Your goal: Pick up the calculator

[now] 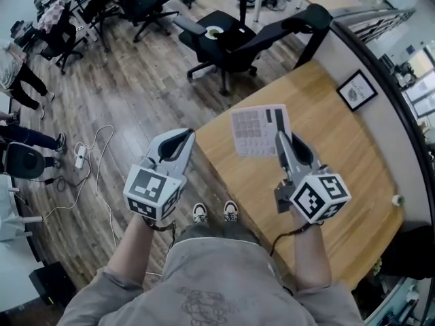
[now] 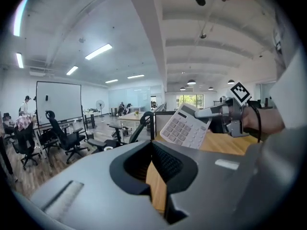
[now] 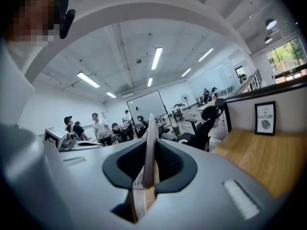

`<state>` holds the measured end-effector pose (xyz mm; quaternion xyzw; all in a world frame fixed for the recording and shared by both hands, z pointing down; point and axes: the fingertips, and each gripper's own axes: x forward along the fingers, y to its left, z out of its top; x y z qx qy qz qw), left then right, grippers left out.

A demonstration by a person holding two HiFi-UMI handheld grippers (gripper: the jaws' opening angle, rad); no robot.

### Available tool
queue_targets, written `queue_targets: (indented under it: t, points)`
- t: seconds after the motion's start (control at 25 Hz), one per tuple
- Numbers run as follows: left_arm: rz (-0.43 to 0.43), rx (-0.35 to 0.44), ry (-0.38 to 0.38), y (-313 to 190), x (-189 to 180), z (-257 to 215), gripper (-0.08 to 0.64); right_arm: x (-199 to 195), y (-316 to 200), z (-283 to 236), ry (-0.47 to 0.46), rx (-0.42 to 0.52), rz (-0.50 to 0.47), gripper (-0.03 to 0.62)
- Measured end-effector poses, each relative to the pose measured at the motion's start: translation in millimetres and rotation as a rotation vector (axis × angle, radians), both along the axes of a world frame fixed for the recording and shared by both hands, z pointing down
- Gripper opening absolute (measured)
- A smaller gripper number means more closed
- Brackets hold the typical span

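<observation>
The calculator is white with grey keys and hangs in the air above the wooden table, keys facing up. My right gripper is shut on its right edge. In the right gripper view the calculator stands edge-on between the jaws. The left gripper view shows the calculator lifted and tilted, with the right gripper clamped on it. My left gripper is held up to the left of the table, over the floor. Its jaws are together with nothing between them.
A framed picture leans against the low partition at the table's far right. A black office chair stands beyond the table's far corner. Cables and a power strip lie on the wood floor at the left, where people stand by more desks.
</observation>
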<state>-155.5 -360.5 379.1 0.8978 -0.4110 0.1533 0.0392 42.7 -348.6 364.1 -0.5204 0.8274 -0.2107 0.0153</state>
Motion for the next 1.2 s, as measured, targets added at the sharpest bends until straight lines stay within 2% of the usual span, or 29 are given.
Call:
queue_targets:
  t: [0.16,0.28,0.56,0.8,1.0,1.2]
  points:
    - [0.014,0.115,0.016,10.7,-10.7,-51.4,0.002,-12.2,22.4,-50.3,-0.012,0.1,-0.001,0.06]
    - [0.02,0.171,0.023,18.6,-21.2,-78.2,0.002,-20.1,37.2,-81.0,-0.005,0.16,0.013,0.058]
    - [0.0,0.197,0.043,33.4,-41.6,-112.6,0.002,-29.2,67.1,-122.0,-0.024,0.205,0.024,0.06]
    - [0.035,0.217,0.055,58.2,-51.9,-107.8,0.002,-49.9,95.9,-113.5,-0.046,0.191,0.003,0.06]
    - [0.022,0.179,0.043,52.6,-48.8,-105.6,0.002,-50.7,89.1,-104.4,-0.046,0.153,-0.004,0.06]
    - [0.014,0.181,0.035,51.3,-49.7,-104.6,0.002,-49.3,86.3,-99.5,-0.044,0.15,-0.001,0.06]
